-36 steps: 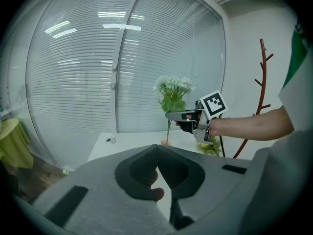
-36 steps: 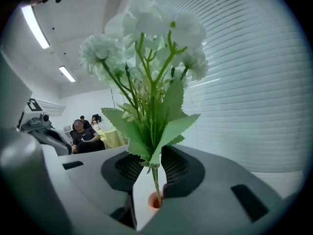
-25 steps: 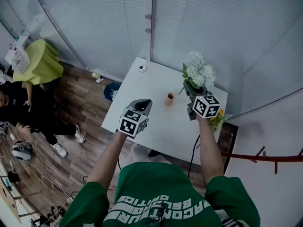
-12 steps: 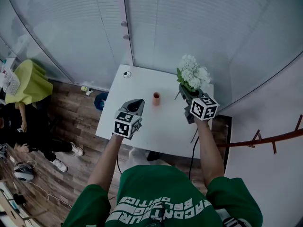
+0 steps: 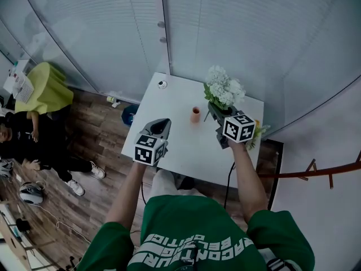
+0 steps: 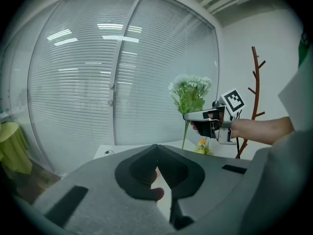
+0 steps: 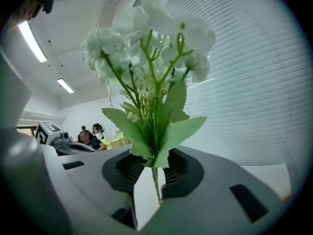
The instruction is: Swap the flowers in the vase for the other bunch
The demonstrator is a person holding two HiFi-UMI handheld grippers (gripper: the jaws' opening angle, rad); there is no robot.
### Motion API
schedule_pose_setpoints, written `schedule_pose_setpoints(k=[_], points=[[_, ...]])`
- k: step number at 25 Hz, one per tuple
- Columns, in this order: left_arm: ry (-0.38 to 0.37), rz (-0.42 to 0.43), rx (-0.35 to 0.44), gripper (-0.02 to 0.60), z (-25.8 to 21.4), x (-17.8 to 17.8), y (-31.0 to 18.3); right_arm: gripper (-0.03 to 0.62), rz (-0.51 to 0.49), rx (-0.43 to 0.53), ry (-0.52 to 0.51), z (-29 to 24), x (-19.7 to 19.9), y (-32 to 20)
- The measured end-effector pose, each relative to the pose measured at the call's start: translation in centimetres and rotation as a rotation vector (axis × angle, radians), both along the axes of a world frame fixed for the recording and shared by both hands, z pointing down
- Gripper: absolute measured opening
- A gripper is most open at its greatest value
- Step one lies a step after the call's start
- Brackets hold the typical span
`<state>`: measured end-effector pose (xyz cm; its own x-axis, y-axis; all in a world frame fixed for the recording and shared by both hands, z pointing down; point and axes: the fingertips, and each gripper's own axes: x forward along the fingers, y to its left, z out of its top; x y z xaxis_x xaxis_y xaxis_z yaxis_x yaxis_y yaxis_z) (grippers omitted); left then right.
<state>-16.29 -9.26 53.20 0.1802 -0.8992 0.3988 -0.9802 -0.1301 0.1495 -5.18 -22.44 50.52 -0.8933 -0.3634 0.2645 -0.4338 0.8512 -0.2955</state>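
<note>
A small orange vase (image 5: 195, 115) stands mid-table on the white table (image 5: 175, 145), and I see no flowers in it. My right gripper (image 5: 212, 110) is shut on the stem (image 7: 155, 180) of a white flower bunch (image 5: 224, 89), held upright just right of the vase. In the right gripper view the white bunch (image 7: 146, 43) fills the frame above the right gripper (image 7: 156, 180). A yellow bunch (image 5: 256, 131) lies at the table's right edge. My left gripper (image 5: 161, 126) hovers over the near left part of the table, jaws together with nothing in them. The left gripper view shows the right gripper (image 6: 195, 115) with its white bunch (image 6: 190, 87).
A small round object (image 5: 162, 84) sits at the table's far left corner. A glass wall with blinds runs close behind the table. A blue bin (image 5: 130, 114), seated people and a yellow-green covered table (image 5: 48, 83) are on the left. A red-brown coat stand (image 5: 316, 171) stands on the right.
My right gripper has carried the white bunch to the left, closer to the vase. The left gripper has stayed near the same spot. The head camera has swung.
</note>
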Motion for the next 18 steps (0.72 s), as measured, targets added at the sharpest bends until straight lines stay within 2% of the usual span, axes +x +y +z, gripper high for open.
schedule_pose_setpoints(k=[11, 18], points=[[-0.001, -0.138, 0.013, 0.003, -0.4, -7.2, 3.9, 0.081, -0.156, -0.027, 0.020, 0.7, -8.7, 3.8], [0.006, -0.180, 0.008, 0.003, 0.3, -9.2, 5.3, 0.080, -0.204, -0.047, 0.042, 1.9, -11.4, 5.0]])
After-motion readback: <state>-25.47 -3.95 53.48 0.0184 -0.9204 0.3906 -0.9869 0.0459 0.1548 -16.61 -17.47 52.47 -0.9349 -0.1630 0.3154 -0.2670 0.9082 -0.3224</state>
